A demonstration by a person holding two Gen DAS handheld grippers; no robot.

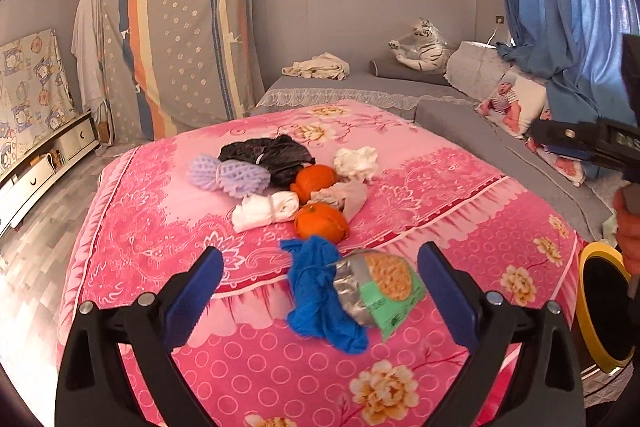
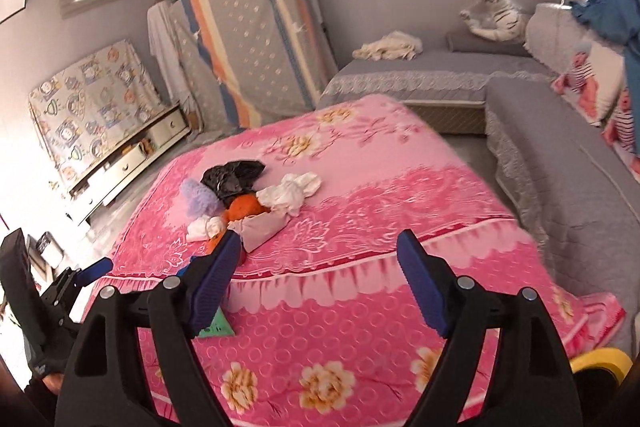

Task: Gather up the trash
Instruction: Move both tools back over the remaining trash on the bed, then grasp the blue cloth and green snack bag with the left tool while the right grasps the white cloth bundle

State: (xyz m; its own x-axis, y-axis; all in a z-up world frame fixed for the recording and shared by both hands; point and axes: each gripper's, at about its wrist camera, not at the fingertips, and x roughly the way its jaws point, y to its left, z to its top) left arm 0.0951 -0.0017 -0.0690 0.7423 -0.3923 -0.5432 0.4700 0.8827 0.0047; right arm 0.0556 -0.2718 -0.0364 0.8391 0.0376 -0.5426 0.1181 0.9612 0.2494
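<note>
Hovering over the pink bedspread (image 1: pixel 460 187), left tool (image 1: pixel 320 291) and right tool (image 2: pixel 320 283) gape, released, empty.

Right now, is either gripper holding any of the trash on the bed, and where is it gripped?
Nothing is held. The left gripper stands open around the blue glove and snack packet, pads not touching; the right gripper is open and empty.

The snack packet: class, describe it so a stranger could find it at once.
Start at the pink flowered cover with its heap of trash. At the heap's near end a blue glove lies crumpled; the snack packet touches its right side. It alone is green and silver, picturing noodles.
</note>
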